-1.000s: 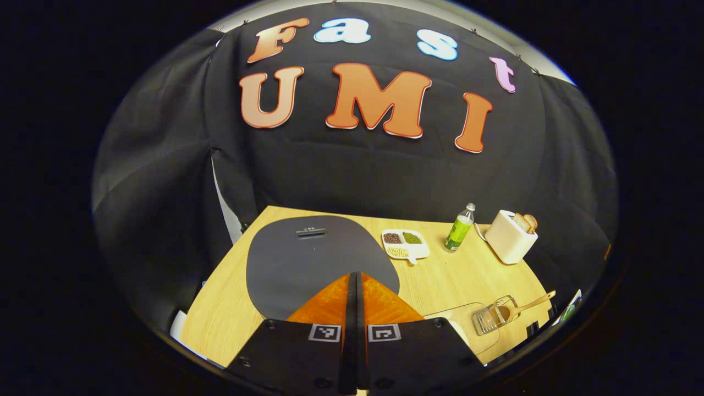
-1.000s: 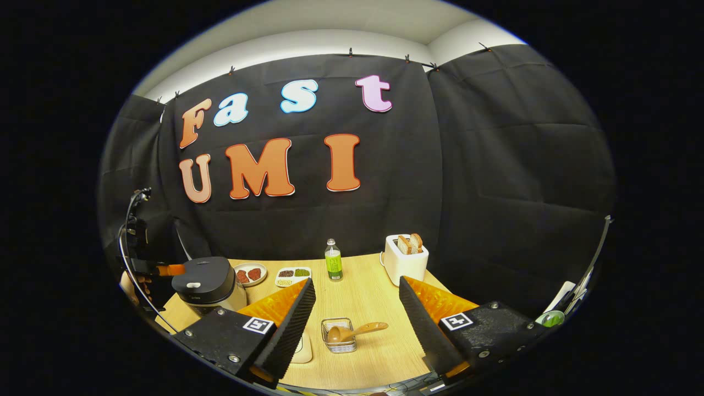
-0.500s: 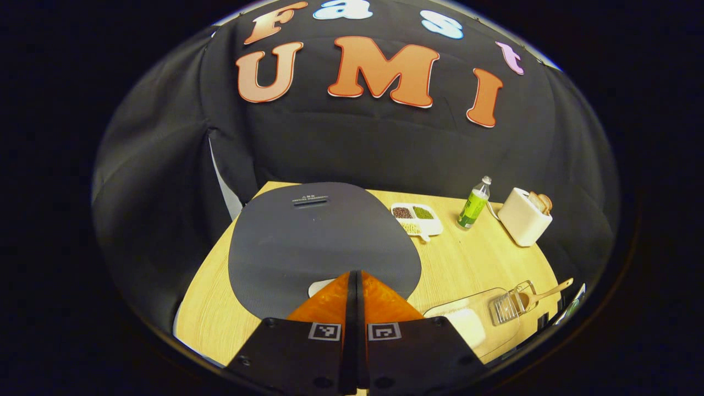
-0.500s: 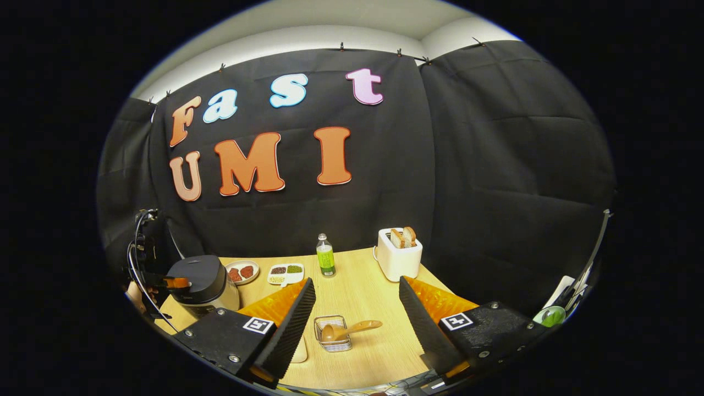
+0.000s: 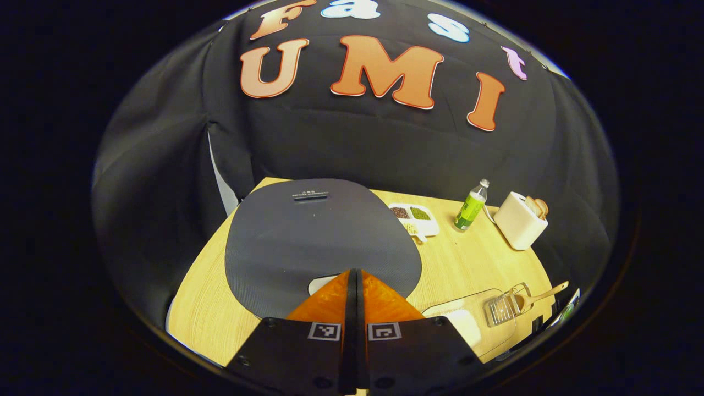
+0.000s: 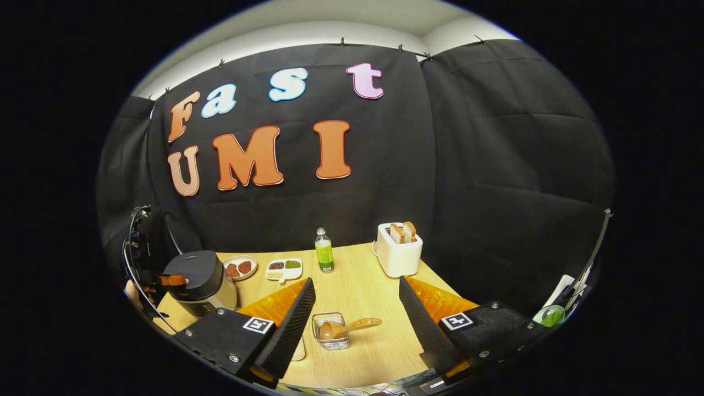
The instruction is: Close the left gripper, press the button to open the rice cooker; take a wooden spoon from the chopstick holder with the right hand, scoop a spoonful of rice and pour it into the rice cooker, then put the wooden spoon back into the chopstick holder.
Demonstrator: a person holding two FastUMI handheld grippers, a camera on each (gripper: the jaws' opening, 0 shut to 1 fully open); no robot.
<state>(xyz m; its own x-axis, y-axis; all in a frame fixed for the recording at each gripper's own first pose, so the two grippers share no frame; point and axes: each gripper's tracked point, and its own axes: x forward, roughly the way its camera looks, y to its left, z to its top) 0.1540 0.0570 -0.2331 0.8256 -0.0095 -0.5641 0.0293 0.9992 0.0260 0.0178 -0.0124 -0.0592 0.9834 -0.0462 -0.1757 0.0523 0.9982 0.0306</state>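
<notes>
A pale wooden worktop (image 6: pixel 363 291) carries several bystanders. Toward the back stands a green-labelled bottle (image 6: pixel 324 251) with a pale cap, upright. To its right, well apart, sits a white toaster (image 6: pixel 397 257) with two slices of bread (image 6: pixel 403 231) standing in its slots. Left of the bottle lies a white divided dish (image 6: pixel 284 268) with dark, green and pale fillings in separate sections, and just beside that, farther left, a small round plate (image 6: pixel 237 267) holding reddish pieces. At the right edge, off the worktop, a green round object (image 6: pixel 548 317) shows, too small to identify.
</notes>
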